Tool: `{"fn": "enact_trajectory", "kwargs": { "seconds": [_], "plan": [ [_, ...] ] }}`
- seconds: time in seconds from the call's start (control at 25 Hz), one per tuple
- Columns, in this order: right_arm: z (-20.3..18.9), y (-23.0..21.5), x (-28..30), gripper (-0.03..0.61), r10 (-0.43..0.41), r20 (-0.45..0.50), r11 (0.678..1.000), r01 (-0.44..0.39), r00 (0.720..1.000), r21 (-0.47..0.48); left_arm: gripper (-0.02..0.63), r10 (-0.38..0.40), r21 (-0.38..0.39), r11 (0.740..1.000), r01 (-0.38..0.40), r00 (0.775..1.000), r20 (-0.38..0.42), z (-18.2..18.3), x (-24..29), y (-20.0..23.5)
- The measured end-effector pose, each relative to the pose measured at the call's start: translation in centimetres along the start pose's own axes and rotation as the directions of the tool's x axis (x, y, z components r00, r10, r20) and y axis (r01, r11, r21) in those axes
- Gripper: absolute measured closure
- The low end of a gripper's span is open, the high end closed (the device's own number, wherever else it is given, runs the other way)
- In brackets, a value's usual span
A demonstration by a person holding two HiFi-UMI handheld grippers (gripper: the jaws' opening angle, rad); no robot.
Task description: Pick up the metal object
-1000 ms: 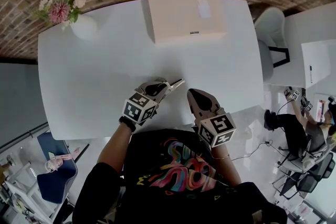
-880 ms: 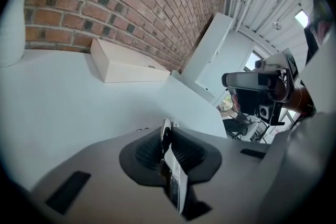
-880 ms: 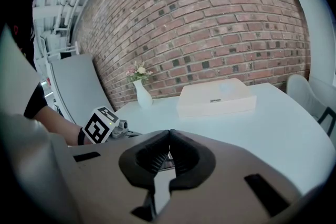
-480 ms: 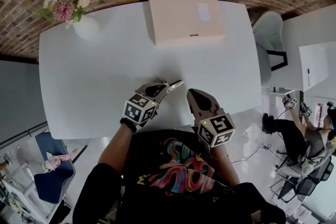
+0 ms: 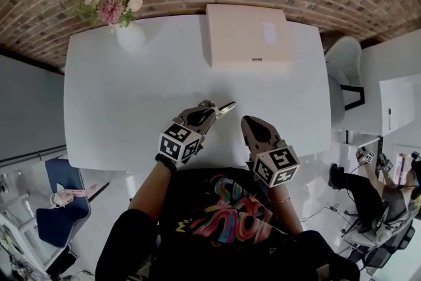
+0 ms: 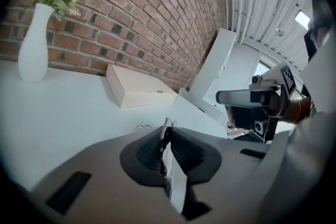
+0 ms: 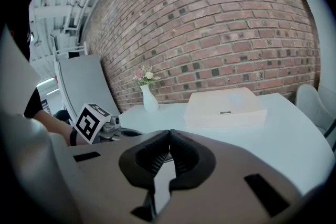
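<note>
While left hand-held gripper [image 5: 210, 107] pinches the thin metal object [image 5: 225, 106] over the table's [image 5: 118, 95] near edge | grasp done; lift off table likely remains | right hand-held gripper [image 5: 248, 122] pressed together, empty

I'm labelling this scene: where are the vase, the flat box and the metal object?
vase [image 5: 130, 37], head view, on its white body.
flat box [image 5: 247, 39], head view, middle of its lid.
metal object [image 5: 227, 106], head view, shiny end sticking out past the jaws.
</note>
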State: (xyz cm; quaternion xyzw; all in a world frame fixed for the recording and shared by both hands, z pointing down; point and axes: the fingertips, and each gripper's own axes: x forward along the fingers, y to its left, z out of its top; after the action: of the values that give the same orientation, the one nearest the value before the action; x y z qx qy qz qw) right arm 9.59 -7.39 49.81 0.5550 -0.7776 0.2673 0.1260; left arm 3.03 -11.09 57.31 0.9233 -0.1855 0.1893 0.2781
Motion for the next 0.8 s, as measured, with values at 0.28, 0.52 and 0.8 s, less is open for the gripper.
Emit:
{"fn": "enact_trajectory", "kwargs": {
  "seconds": [0.28,0.52,0.8],
  "plan": [
    [1.7,1.3,1.2,0.561,0.057,0.016,0.996,-0.056,0.998,-0.063,0.569,0.093,0.020,0.995,-0.096,0.987,0.132,3.8,-4.2,0.7],
    [3.6,2.5,1.9,0.561,0.107,0.014,0.987,-0.105,0.994,-0.123,0.569,0.183,0.001,0.982,-0.189,0.952,0.245,6.7,-8.7,1.1],
    [6.5,4.0,2.2,0.561,0.122,0.047,0.974,-0.110,0.991,-0.198,0.569,0.283,-0.019,0.953,-0.302,0.869,0.406,10.2,-15.2,0.8]
  ]
}}
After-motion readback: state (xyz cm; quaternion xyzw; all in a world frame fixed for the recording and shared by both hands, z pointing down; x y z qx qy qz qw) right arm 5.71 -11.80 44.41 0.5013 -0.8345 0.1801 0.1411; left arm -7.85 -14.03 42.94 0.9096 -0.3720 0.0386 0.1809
